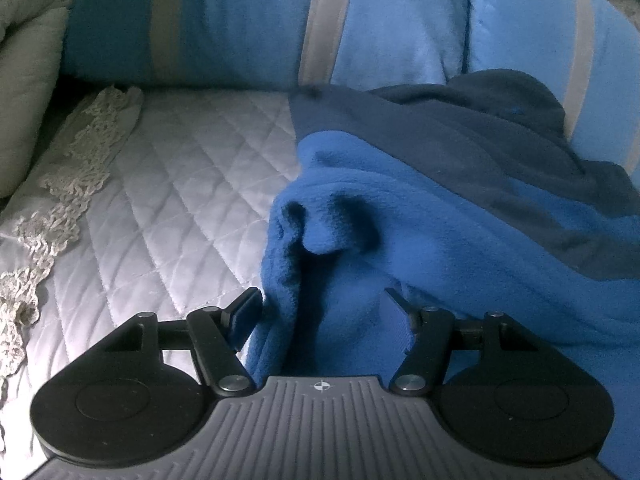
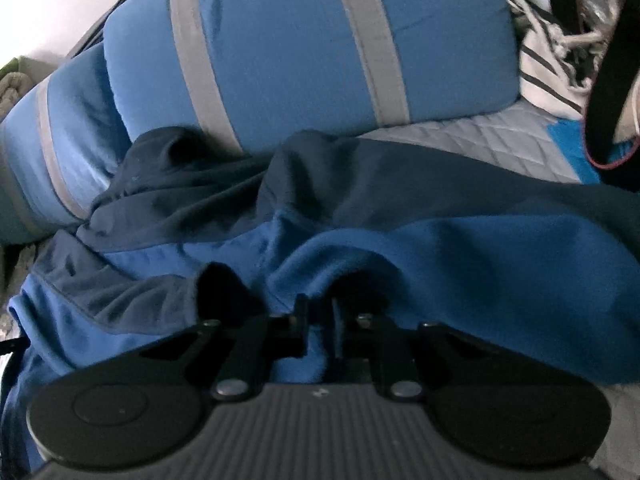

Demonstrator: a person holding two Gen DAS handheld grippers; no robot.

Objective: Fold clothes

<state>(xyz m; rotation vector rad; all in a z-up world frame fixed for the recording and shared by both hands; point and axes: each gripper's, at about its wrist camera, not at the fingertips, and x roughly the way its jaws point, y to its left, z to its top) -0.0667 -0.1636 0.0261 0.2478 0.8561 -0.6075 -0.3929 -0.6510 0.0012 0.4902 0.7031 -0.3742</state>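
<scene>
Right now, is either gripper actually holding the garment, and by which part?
The right gripper is pinched on a raised fold of the blue fleece garment. The left gripper stands open around bunched fleece, gripping nothing.

We see blue pillows (image 2: 288, 48) with grey bands across the top, a quilted cover (image 1: 180, 184) lower left, lace trim (image 1: 76, 184) along its left edge.

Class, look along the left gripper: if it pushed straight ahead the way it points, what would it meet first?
Most likely the blue fleece garment: a bunched fold already lies between the left gripper's jaws. Depth is hard to judge.
</scene>
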